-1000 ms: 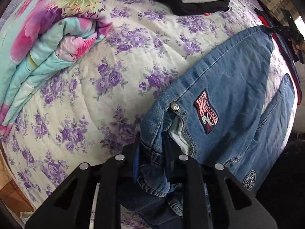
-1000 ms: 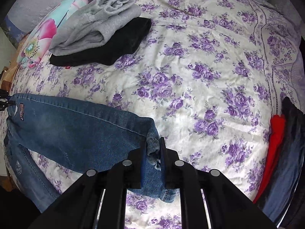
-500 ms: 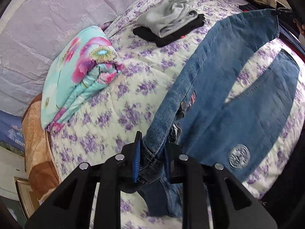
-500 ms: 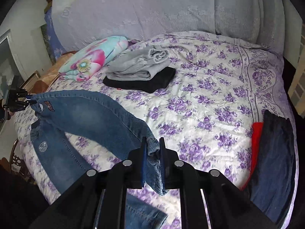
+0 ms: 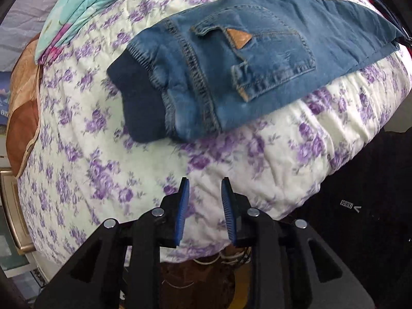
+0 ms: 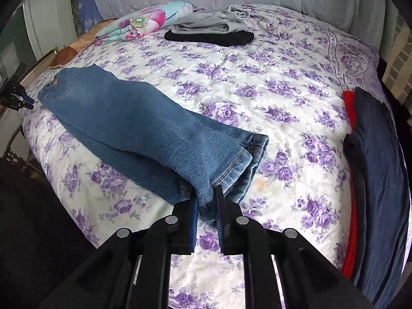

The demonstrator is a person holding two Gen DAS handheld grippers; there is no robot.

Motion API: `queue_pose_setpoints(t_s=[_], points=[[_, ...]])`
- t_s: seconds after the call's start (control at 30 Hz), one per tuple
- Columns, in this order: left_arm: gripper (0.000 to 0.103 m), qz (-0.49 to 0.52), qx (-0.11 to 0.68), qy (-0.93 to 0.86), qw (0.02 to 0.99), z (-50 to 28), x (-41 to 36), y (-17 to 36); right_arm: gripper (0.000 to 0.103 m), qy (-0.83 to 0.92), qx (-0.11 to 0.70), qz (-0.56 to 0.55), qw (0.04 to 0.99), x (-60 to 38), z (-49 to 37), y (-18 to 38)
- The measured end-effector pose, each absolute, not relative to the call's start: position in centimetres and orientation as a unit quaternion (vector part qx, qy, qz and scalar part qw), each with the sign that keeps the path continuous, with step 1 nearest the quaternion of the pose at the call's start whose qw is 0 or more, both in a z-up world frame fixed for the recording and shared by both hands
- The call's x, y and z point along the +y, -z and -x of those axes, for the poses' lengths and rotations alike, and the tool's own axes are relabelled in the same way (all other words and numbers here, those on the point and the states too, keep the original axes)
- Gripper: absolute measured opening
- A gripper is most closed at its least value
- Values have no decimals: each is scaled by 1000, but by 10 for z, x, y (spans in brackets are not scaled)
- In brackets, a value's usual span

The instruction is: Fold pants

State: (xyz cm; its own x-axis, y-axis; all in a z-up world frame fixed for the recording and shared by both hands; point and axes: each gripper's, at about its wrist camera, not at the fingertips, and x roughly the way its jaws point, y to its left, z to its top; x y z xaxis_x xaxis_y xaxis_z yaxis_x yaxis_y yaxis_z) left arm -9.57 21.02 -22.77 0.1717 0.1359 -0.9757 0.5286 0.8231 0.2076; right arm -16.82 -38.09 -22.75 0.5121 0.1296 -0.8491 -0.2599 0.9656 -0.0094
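Left gripper (image 5: 204, 193): jaws had just been opening, spread, nothing between them, clear of the jeans (image 5: 252, 59), which lay flat on the floral bedspread (image 5: 296, 154), waistband end nearest. Right gripper (image 6: 207, 200): jaws pinched the jeans' leg hem at the bed's near edge.
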Motion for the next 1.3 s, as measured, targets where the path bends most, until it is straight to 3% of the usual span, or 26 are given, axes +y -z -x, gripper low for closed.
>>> queue_pose_setpoints(t_s=[0.13,0.23,0.3,0.37,0.4,0.43,0.47,0.53,0.6,0.73,0.77,0.87,0.97,1.03,1.07,1.1,1.13,1.23,1.3], points=[[26,-231,589,132,764,90,208,184,12,-101,438,109,887,-381,159,192],[41,-207,544,160,797,81,179,160,12,-98,380,181,902,-371,151,152],[41,-200,533,188,800,74,155,160,13,-99,359,261,891,-355,156,147],[41,-206,542,205,788,69,130,177,23,-131,396,274,867,-349,164,165],[41,-208,551,207,781,65,120,185,49,-144,443,253,848,-352,166,182],[41,-210,565,209,770,62,112,198,63,-142,498,229,824,-355,168,205],[41,-212,573,208,763,64,104,205,68,-132,539,210,805,-359,171,225],[41,-216,586,202,754,61,97,221,67,-129,584,148,787,-371,180,250],[41,-223,593,193,749,57,95,232,67,-122,578,57,805,-393,184,247],[42,-220,611,182,739,50,98,243,69,-113,499,-168,843,-458,177,210],[42,-222,612,180,737,50,97,243,77,-116,473,-243,839,-480,173,205],[44,-233,615,171,734,52,94,246,79,-134,443,-448,765,-521,151,223],[44,-231,626,162,727,46,97,253,79,-142,464,-488,725,-517,128,247],[44,-228,629,160,726,44,99,255,72,-127,487,-474,722,-506,118,258],[44,-227,629,160,726,43,99,255,54,-129,486,-479,720,-501,112,263],[44,-229,628,160,726,44,100,254,23,-131,483,-483,718,-497,107,266],[43,-228,628,159,726,44,101,253,11,-127,484,-480,720,-494,102,267],[43,-225,624,160,731,46,104,249,6,-137,483,-429,751,-484,89,249],[43,-223,619,159,736,49,106,246,5,-181,431,-406,785,-482,89,212]])
